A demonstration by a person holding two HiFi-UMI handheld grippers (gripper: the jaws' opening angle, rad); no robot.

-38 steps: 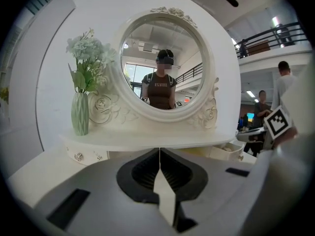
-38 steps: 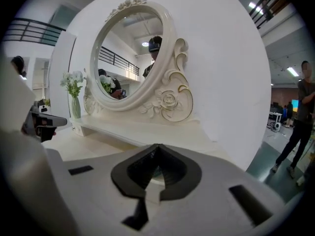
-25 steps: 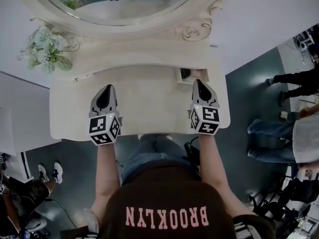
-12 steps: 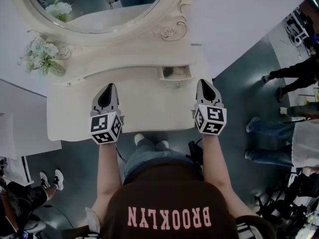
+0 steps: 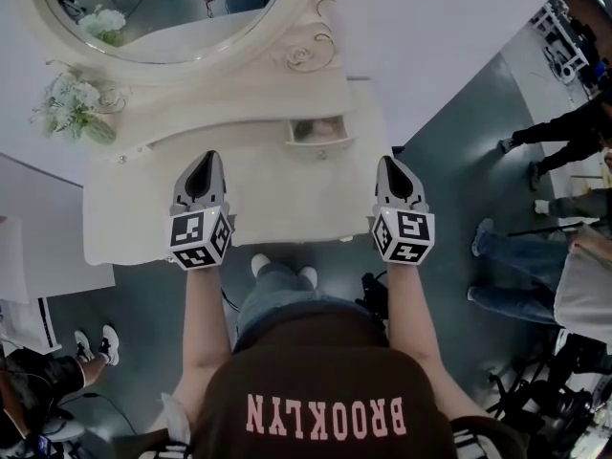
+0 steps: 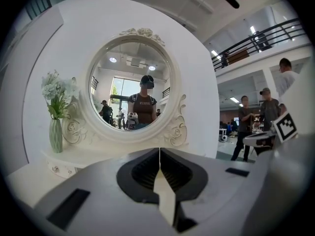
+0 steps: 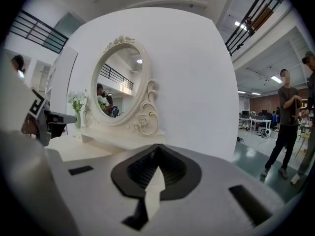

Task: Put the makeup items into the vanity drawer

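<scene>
The cream vanity stands under an oval mirror. A small drawer on its raised back shelf stands pulled out, with something dark and pinkish inside that I cannot make out. No makeup item lies loose on the top. My left gripper hovers over the front of the tabletop, jaws shut and empty, tips meeting. Shut and empty too, my right gripper hangs at the vanity's right front corner, right of and nearer than the drawer; its tips point toward the mirror frame.
A vase of white flowers stands at the back left of the vanity, also in the left gripper view. Several people stand on the grey floor to the right. A white wall rises behind the mirror.
Both grippers have drawn back and slightly up from over the tabletop toward its front edge. The vanity and drawer have slid up and left in the head view.
</scene>
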